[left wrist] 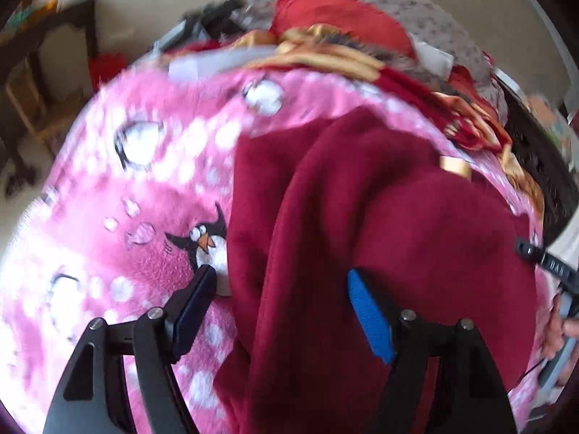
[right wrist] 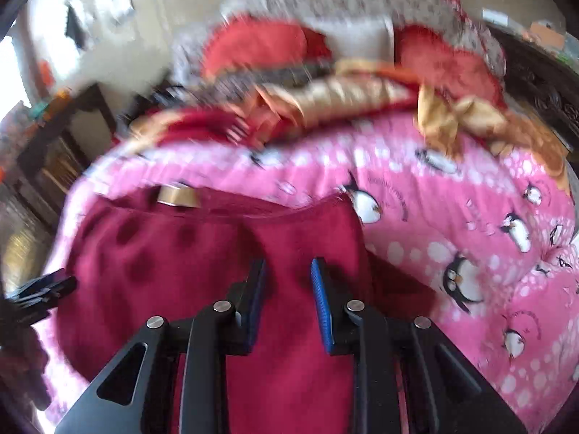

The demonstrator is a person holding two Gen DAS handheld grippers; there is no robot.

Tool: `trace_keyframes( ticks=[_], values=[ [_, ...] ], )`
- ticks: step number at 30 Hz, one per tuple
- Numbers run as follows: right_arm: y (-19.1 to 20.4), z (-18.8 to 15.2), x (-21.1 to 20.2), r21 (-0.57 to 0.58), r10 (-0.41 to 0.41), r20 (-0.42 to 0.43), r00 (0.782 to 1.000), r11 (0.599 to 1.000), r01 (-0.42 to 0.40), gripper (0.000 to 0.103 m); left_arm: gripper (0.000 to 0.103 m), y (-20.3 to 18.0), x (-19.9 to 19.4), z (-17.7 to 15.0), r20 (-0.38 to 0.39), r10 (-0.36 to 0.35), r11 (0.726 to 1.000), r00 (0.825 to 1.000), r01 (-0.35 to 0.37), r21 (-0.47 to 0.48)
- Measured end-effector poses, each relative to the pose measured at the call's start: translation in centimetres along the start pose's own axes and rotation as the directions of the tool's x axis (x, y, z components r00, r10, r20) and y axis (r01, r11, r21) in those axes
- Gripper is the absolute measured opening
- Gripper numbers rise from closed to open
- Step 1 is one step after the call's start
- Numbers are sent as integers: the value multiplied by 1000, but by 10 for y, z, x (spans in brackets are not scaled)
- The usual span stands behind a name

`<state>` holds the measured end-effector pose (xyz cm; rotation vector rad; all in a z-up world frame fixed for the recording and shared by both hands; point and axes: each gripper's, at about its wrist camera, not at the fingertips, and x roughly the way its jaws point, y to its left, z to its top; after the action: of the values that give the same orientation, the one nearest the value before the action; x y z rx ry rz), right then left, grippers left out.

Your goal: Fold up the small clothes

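Observation:
A dark red fleece garment (left wrist: 362, 253) lies on a pink penguin-print blanket (left wrist: 126, 217); a gold label (left wrist: 454, 166) shows near its far edge. My left gripper (left wrist: 280, 285) is open, jaws wide, just above the garment's left edge. In the right wrist view the same garment (right wrist: 181, 260) lies spread on the blanket (right wrist: 452, 217), gold label (right wrist: 177, 195) at the collar. My right gripper (right wrist: 289, 282) is open, jaws apart over the garment's right half; whether it touches the fleece I cannot tell. The right gripper also shows at the right edge of the left wrist view (left wrist: 542, 256).
A pile of red and gold fabrics (right wrist: 343, 94) and grey patterned cushions (right wrist: 325, 3) sits at the bed's far side. Dark wooden furniture (right wrist: 61, 144) stands to the left by the wall. A dark carved headboard (right wrist: 542, 83) is at the right.

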<state>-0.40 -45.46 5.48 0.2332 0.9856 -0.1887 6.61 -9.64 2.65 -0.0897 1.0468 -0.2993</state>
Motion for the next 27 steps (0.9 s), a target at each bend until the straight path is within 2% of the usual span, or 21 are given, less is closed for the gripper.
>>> trace_keyframes(
  ticks=[1,3,5,8,11,12,17,19,21,24,27],
  values=[
    [-2,1,1,14,8,3,1000,1000,-8,8,79,1,-2,1,19,-2,1000,1000,2,3],
    [1,5,-9,19,-8,9,1000,1000,7,9,79,2,-4,4,4,-8,1000,1000,8,14],
    [14,7,-30,14,-11,59,998,1000,10,9,79,8,-11,2,-3,-43,999,999,43,-3],
    [61,14,-54,-65,144,107,984,988,-137,10,79,18,-24,-6,1,-74,997,997,74,-36],
    [119,17,-49,-165,290,54,955,946,-278,10,79,26,-37,-19,10,-91,995,996,91,-46],
    [138,18,-44,-195,314,36,949,933,-301,10,79,24,-42,-23,11,-88,995,996,89,-46],
    [218,23,-6,-315,330,-38,943,892,-325,10,79,38,-44,-39,-8,-89,992,996,88,-95],
    [242,25,21,-342,300,-79,951,888,-308,10,79,40,-44,-40,-5,-93,991,996,92,-98],
    [252,27,48,-316,242,-122,963,910,-269,10,79,39,-44,-41,-7,-86,992,996,85,-89],
    [251,32,67,-244,253,-160,954,926,-287,10,79,36,-43,-39,-6,-77,994,997,76,-82],
    [248,33,61,-229,261,-171,950,927,-296,10,79,35,-41,-39,-3,-71,994,998,70,-78]
  ],
)
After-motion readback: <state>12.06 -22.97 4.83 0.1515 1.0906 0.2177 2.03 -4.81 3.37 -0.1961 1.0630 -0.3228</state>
